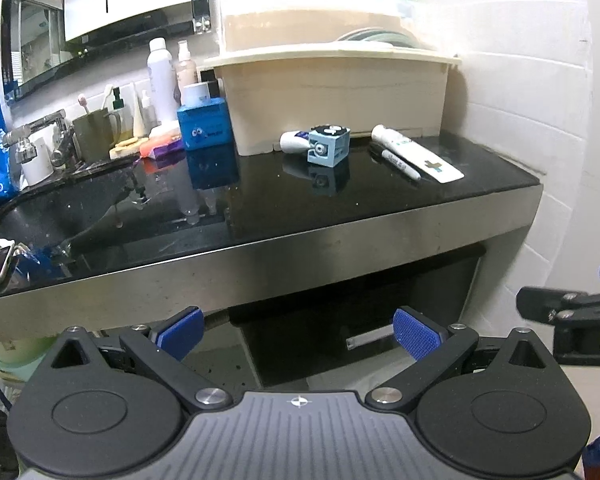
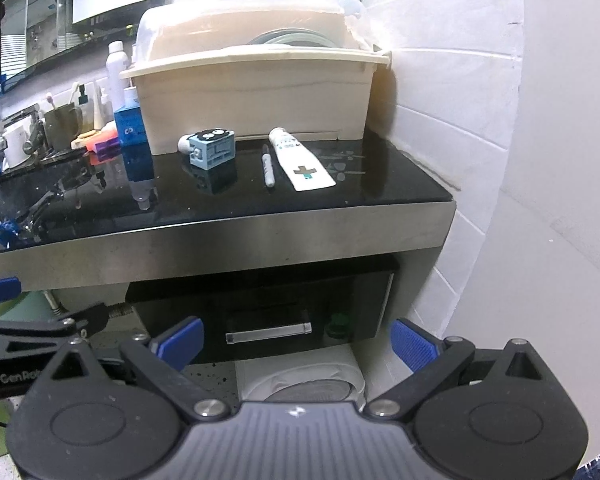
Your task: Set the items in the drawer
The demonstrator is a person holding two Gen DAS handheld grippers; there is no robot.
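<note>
Both sets of jaws stand wide apart and hold nothing: the left gripper (image 1: 298,334) and the right gripper (image 2: 298,342) hang side by side below the counter edge, pointed at the cabinet underneath. Largest in the scene, the black countertop (image 2: 380,188) carries a lidded cream bin (image 2: 256,100) at its 12 o'clock. Under the counter, at 6 o'clock from the bin, sits the dark drawer (image 2: 260,300), its front flush and shut, with a clear bar handle (image 2: 268,332) across it. On the counter lie the items: a white tube with a teal cross (image 2: 300,160) at 3 o'clock, a blue cube-shaped toy (image 2: 212,150) at 9 o'clock from the tube, a smaller tube (image 2: 185,144) tucked touching the toy's far side, and a slim white pen (image 2: 268,170) just beside the big tube. With the drawer closed and these things out on top, the scene would suit either a drawer about to be filled or one shut again with these left over. The risks, as judged: the handle looks thin and slick, so wide jaws may slip off it; the pen could roll on the glossy stone when nudged; and the two grippers, close together, could knock one another.
</note>
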